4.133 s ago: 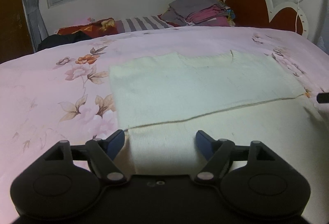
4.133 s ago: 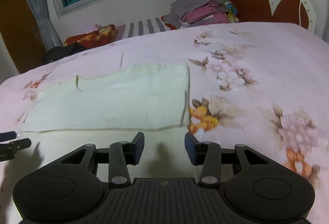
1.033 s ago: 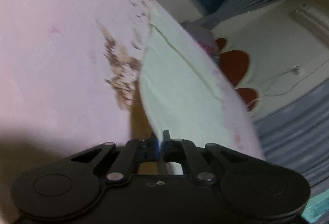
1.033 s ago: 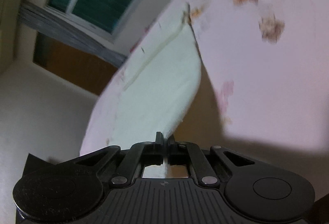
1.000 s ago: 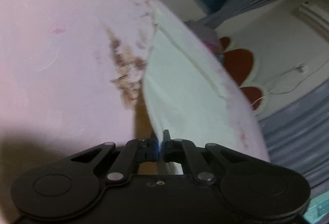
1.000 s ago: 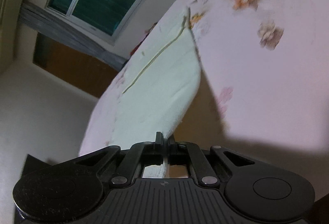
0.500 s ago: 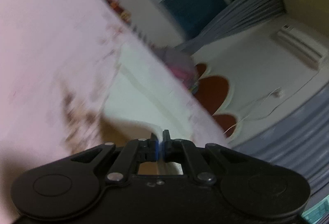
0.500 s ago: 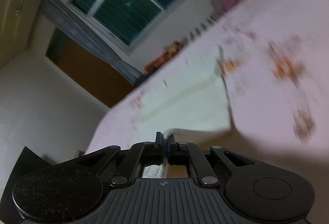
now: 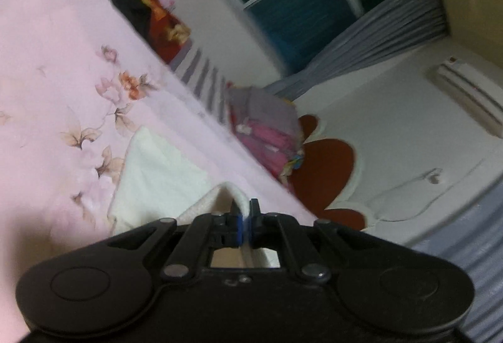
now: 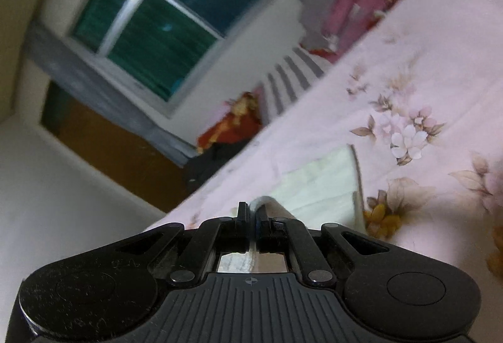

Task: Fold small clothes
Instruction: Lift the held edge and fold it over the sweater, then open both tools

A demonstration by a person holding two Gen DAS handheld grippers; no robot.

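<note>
Two black grippers each pinch a corner of the cream cloth (image 9: 157, 173), a soft, nubbly knit rectangle. The left gripper (image 9: 244, 217) is clenched on a peaked fold at lower centre; the right gripper (image 10: 251, 214) is clamped on a pale edge. The rest lies on the smooth pink floral bedsheet (image 9: 47, 60). A second ago the cloth stretched long and flat; now it is doubled over, shorter, and window (image 10: 163, 16) fills the upper frame.
</note>
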